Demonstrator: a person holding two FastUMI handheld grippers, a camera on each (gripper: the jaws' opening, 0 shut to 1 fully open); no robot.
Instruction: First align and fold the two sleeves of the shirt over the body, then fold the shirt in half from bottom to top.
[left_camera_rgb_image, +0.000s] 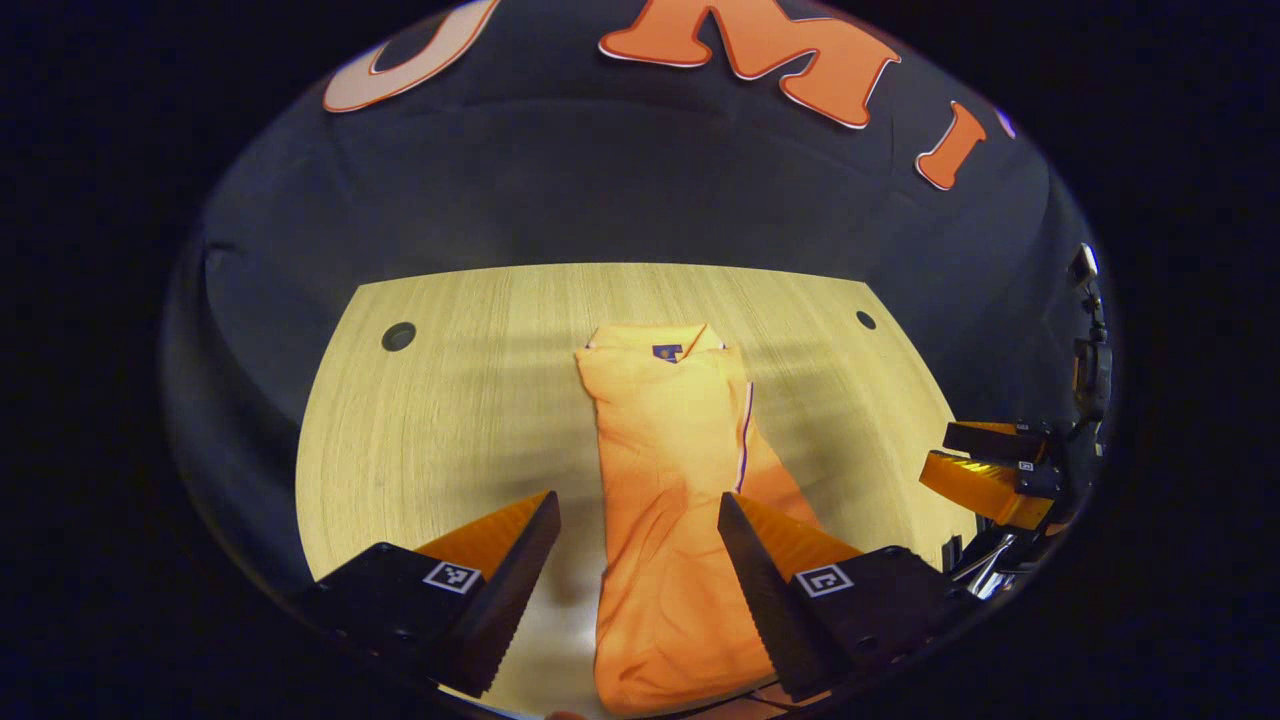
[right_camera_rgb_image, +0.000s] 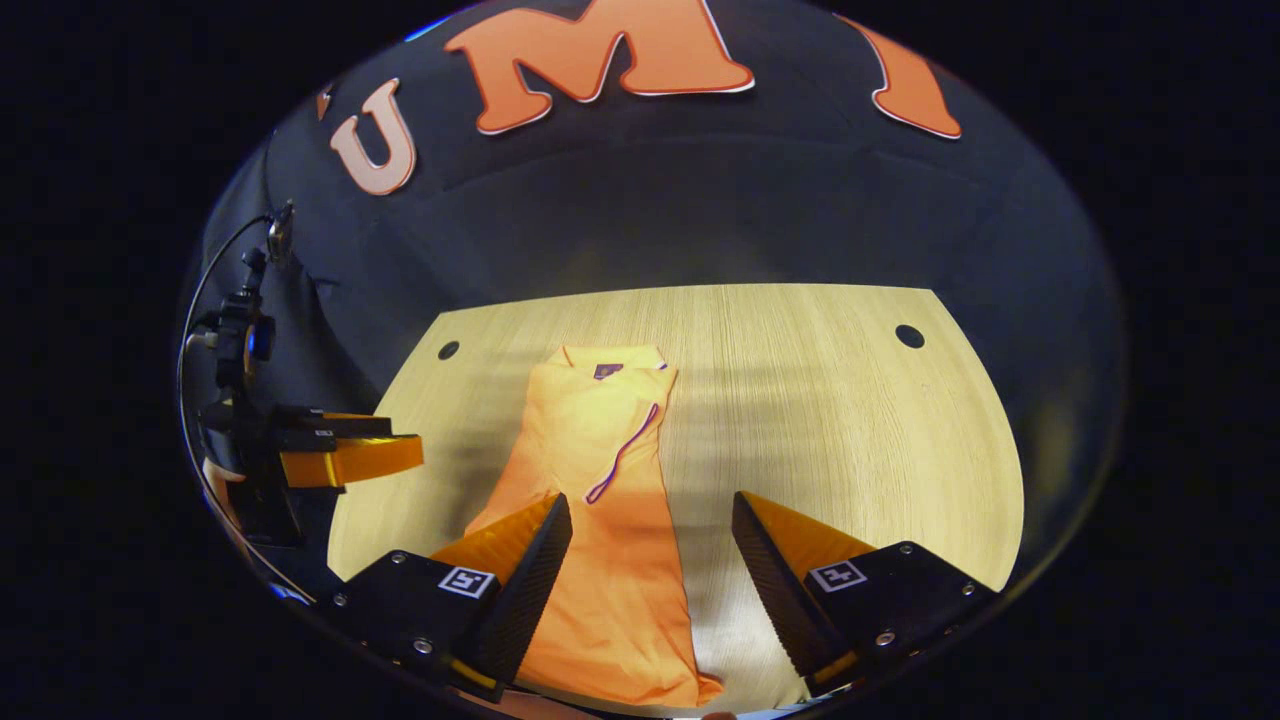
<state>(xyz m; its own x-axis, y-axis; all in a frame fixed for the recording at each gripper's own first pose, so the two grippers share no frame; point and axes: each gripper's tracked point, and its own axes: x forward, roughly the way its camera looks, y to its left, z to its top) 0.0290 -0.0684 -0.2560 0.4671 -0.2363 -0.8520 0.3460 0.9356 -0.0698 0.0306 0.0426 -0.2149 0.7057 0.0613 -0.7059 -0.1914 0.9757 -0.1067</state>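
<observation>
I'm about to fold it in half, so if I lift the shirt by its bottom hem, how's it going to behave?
The shirt probably goes floppy: it lies flat and creased, a thin cloth strip on the table. Its folded-in sleeves may slip open when lifted, since nothing pins them. It likely slides easily on the smooth wood, so lifting should keep the fold better than dragging.
</observation>
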